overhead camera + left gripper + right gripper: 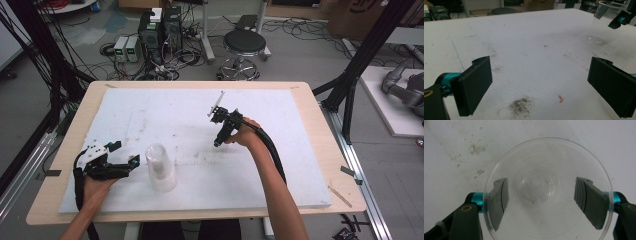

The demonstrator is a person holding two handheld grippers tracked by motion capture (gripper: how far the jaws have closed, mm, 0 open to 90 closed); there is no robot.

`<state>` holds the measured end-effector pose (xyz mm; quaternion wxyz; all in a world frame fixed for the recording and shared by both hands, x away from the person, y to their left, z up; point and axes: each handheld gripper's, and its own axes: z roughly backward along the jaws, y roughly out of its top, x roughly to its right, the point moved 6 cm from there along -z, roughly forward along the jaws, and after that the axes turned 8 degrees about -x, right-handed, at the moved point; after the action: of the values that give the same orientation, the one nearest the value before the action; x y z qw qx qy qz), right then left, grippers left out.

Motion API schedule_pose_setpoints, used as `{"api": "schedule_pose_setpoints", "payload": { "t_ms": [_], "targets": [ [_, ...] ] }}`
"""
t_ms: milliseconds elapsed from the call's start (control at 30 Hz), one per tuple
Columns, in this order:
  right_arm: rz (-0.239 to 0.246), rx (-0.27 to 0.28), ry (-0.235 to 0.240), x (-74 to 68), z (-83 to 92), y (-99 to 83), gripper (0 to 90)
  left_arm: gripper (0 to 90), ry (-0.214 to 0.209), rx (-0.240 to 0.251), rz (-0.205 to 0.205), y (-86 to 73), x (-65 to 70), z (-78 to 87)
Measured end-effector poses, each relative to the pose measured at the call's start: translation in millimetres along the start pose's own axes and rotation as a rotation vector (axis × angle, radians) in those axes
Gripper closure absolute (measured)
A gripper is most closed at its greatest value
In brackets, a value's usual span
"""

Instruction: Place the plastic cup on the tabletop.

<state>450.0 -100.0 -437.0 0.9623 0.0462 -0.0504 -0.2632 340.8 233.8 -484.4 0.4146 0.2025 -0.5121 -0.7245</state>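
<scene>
Right hand-held gripper is hanging part-open around a clear plastic cup, pads not pressing; left hand-held gripper is gaping wide, cup standing at its 2 o'clock on the white worktop.

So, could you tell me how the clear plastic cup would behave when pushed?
The clear cup looks thin-walled and empty, so it is probably very light and easily squashed. Its base is narrower than its rim, so a nudge may tip it.
</scene>
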Motion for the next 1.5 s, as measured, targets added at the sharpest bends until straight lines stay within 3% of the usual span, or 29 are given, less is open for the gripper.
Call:
{"api": "schedule_pose_setpoints", "payload": {
  "t_ms": [100,133,1000,1100,1133,1233,1300,1500],
  "targets": [
    [0.01,0.0,-0.007,-0.1,-2.3,0.8,19.0,5.8,0.0,0.0,0.0,0.0,0.0,0.0],
    [0.008,0.0,-0.017,0.4,-4.1,1.4,12.9,5.8,-0.001,0.0,0.0,0.0,0.1,-0.1],
    [-0.038,-0.008,-0.018,5.1,-6.5,-1.7,12.5,5.8,-0.008,0.003,-0.004,-0.1,0.1,0.5],
    [-0.037,0.031,-0.008,5.8,-6.1,-2.6,12.6,5.8,-0.01,0.003,-0.004,-0.1,0.1,0.5],
    [-0.059,0.057,0.03,5.6,-8.4,-6.1,12.6,5.8,-0.009,0.003,-0.004,-0.1,0.1,0.4],
    [-0.057,0.035,0.0,7.2,-11.4,-10.4,12.6,5.8,-0.011,0.003,0.0,0.0,0.2,0.2],
    [-0.076,0.098,0.031,7.7,-10.2,-14.3,12.6,5.7,-0.011,0.004,0.0,0.0,0.2,0.1],
    [-0.094,0.148,0.024,9.6,-9.4,-23.9,12.6,5.8,-0.01,-0.001,-0.003,-0.1,0.1,0.3]
  ]
}}
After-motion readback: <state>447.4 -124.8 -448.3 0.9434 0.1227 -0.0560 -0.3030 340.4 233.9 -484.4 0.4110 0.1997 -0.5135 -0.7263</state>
